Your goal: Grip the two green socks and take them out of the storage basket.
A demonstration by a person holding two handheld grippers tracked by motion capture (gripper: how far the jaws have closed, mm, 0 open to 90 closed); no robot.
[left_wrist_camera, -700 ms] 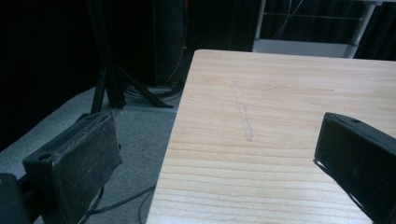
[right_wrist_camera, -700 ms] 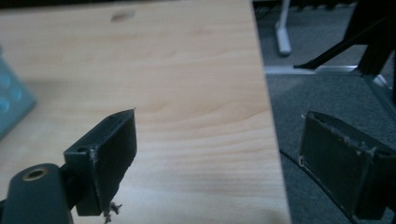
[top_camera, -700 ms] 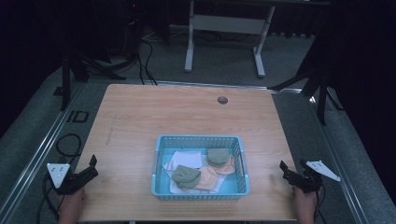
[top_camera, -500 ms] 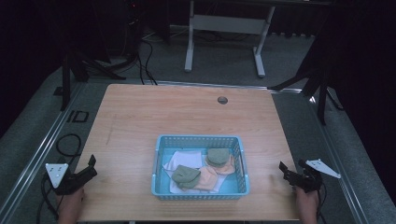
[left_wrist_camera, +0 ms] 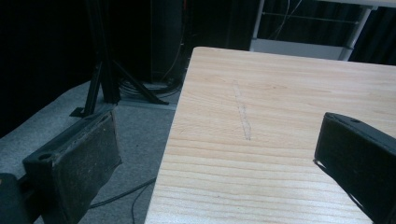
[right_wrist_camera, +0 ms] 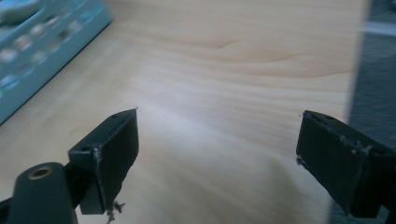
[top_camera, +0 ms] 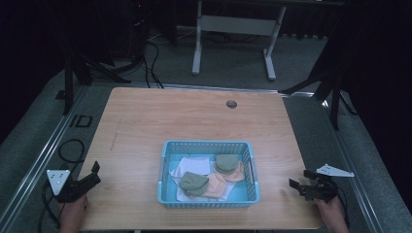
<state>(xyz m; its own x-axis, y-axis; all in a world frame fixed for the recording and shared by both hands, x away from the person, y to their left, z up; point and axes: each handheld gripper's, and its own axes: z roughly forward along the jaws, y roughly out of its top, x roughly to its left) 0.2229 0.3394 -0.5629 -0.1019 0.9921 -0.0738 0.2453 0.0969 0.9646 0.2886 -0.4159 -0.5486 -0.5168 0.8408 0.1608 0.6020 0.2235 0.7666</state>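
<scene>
Your left gripper [top_camera: 92,174] sits low at your left side with jaws spread wide and empty, your left hand [top_camera: 73,213] behind it, while your right gripper [top_camera: 300,180], held in your right hand [top_camera: 333,213], points inward, its jaws likewise parted and empty.

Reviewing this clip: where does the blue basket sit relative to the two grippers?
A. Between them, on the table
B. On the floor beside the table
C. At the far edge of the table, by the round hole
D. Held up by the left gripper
A: the basket rests on the table, with the left gripper and right gripper open to either side, neither touching it.
</scene>
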